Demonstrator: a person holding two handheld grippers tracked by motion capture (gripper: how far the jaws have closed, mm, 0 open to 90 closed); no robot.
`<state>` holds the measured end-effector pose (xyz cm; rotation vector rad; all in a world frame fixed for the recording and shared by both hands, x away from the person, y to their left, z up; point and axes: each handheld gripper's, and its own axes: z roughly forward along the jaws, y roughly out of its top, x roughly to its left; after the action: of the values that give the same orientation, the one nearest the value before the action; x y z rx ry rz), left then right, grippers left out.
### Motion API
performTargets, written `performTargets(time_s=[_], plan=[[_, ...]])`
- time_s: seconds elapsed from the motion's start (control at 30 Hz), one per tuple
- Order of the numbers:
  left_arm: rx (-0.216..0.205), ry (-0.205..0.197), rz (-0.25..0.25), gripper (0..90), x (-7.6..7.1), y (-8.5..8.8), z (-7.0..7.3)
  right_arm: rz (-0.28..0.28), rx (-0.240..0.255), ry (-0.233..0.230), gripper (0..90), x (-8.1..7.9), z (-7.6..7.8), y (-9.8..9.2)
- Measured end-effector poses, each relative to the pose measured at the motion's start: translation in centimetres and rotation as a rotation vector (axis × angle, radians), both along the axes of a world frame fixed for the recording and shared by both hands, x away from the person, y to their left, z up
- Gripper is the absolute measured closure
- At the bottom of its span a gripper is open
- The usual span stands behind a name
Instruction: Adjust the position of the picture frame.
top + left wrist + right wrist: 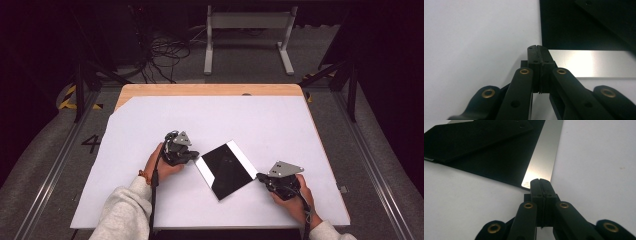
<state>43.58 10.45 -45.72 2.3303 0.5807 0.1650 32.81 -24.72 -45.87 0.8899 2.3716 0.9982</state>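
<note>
**Clerk:** Item one?

**Cataloguer:** Flat panel [226, 170], one piece, rectangular, thin. Face glossy black, mirror-like. A pale silver band runs along each of its two opposite long sides; in the high view they read white, in the gripper views brushed metal. Corners square, slightly rounded at the tip seen in the right gripper view. The black face carries dark reflections of the grippers above it.

**Clerk:** Location?

**Cataloguer:** Lying flat on the white sheet [260, 120], near the person's edge, roughly mid-width, turned diagonally so that one corner points toward the person. It sits between the two grippers.

**Clerk:** Item two?

**Cataloguer:** Left gripper [194, 155], held in the left hand [162, 165]. Jaws pressed together, nothing between them. The tip sits at the panel's left silver band, at or just beside its edge; whether it touches I cannot tell. In the left gripper view the closed tip [539, 56] overlaps the end of that band.

**Clerk:** Item three?

**Cataloguer:** Right gripper [261, 177], in the right hand [295, 200]. Jaws likewise pressed together, empty. Its tip [541, 187] meets the panel's near right corner, at the end of the other silver band; contact not certain.

**Clerk:** Surroundings?

**Cataloguer:** Wooden table [210, 90] under the sheet, showing along the far edge. Grey floor beyond, with a tangle of black cables [165, 55] and a white stand [247, 35].
</note>
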Motion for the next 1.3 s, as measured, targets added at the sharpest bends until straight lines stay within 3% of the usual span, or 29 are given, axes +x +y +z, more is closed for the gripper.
performTargets(time_s=[0.07, 0.1, 0.53, 0.67, 0.73, 1.3], plan=[[0.006, -0.003, 0.0, 90.0, -0.3, 0.1, 0.0, -0.001, 0.002, 0.002, 90.0, 0.1, 0.0, 0.0], [0.017, -0.028, 0.0, 90.0, -0.8, 0.1, 0.0, -0.003, 0.008, 0.012, 90.0, 0.5, 0.0, 0.0], [0.039, -0.049, 0.019, 90.0, -2.9, 0.7, 0.0, -0.016, 0.016, 0.031, 90.0, 2.7, 0.2, 0.3], [0.04, -0.036, 0.018, 90.0, -3.3, 0.9, 0.1, -0.025, 0.013, 0.03, 90.0, 3.3, 0.2, 0.5], [0.02, -0.022, 0.015, 90.0, -3.6, 1.3, -0.1, -0.029, 0.011, 0.031, 90.0, 3.8, 0.2, 0.8], [0.021, -0.023, -0.04, 90.0, -6.9, 1.3, -0.1, -0.068, -0.017, -0.007, 90.0, 6.9, 0.1, 2.5]])
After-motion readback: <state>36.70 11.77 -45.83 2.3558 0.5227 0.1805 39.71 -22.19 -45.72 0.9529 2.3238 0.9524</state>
